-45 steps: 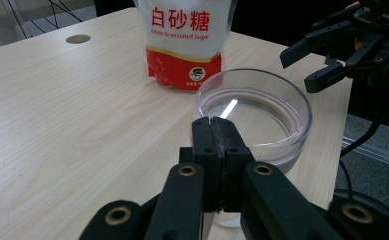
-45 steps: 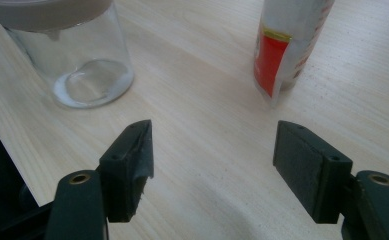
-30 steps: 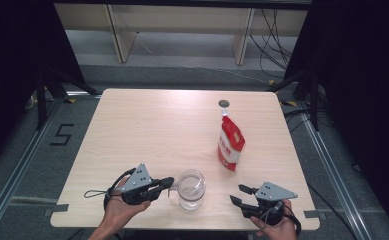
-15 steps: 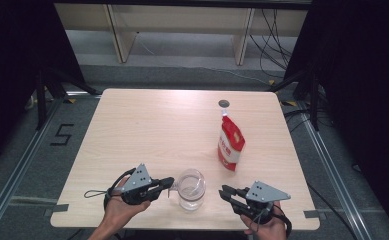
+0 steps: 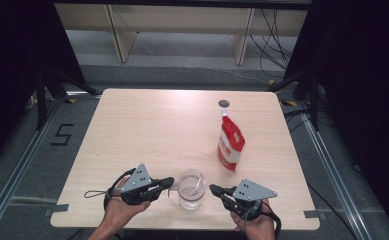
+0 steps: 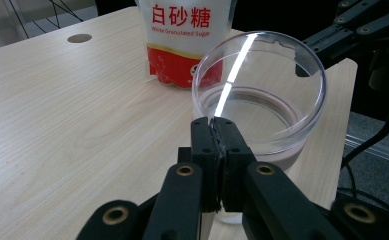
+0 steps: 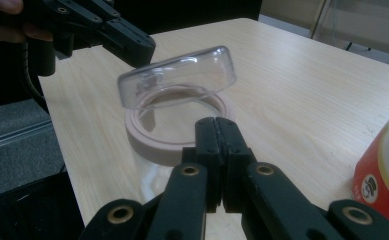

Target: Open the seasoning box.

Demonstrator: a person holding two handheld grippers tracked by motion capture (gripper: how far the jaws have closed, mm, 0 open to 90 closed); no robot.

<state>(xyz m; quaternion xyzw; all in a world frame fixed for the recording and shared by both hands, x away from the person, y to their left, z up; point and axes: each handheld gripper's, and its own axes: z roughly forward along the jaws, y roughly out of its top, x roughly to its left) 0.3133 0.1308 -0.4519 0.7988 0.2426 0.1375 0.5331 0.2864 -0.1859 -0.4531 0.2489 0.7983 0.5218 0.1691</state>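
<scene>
The jar (image 5: pixel 191 188) stands on the table (image 5: pixel 147 130) between my two grippers, its clear lid tipped up. My left gripper (image 5: pixel 168 183) and right gripper (image 5: pixel 214 189) both point at it, jaws pressed together, empty.

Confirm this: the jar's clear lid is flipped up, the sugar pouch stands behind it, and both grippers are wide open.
Wrong on the grippers. The left gripper and right gripper are both shut, as each gripper view shows. The jar does have its clear lid up, with the sugar pouch standing behind.
</scene>
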